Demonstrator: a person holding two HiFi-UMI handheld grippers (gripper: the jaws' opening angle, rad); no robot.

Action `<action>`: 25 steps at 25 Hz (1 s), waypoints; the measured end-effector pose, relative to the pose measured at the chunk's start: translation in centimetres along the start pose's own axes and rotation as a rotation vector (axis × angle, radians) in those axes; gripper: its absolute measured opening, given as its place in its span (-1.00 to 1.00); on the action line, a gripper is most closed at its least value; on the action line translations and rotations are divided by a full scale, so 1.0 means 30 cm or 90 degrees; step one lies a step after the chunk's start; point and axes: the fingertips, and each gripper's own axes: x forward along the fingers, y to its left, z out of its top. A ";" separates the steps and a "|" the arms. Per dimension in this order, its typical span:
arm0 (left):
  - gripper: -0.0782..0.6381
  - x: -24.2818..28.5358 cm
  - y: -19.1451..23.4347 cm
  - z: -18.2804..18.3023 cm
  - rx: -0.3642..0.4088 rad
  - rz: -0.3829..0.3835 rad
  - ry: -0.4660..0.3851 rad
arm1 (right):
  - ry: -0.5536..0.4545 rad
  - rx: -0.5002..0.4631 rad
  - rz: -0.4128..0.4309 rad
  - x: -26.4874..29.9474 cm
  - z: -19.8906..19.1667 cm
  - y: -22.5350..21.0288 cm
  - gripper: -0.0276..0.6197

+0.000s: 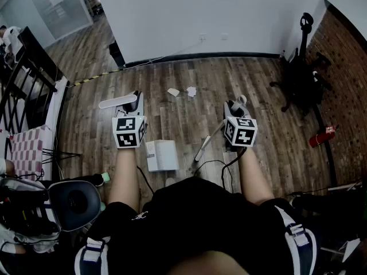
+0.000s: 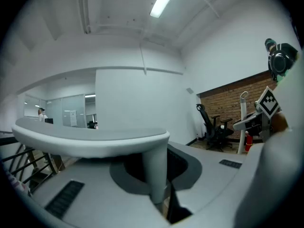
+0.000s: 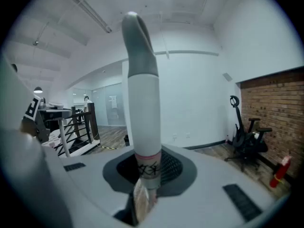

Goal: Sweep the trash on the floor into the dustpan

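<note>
Two crumpled white paper scraps lie on the wood floor ahead of me. The white dustpan rests on the floor near my legs. Its T-shaped handle rises to my left gripper, which is shut on the handle's stem. The right gripper is shut on the white-and-grey broom handle, which stands upright between its jaws. The broom stick slants down toward the floor beside the dustpan. The broom's head is hidden.
A black office chair stands at the right by the brick wall, with a red fire extinguisher lying nearby. A black railing runs along the left. A cable lies near my feet. A white wall with black baseboard closes the far side.
</note>
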 end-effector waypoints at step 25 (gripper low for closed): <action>-0.67 0.033 0.004 -0.121 -0.039 -0.055 0.030 | 0.016 0.022 -0.050 0.025 -0.013 0.008 -0.73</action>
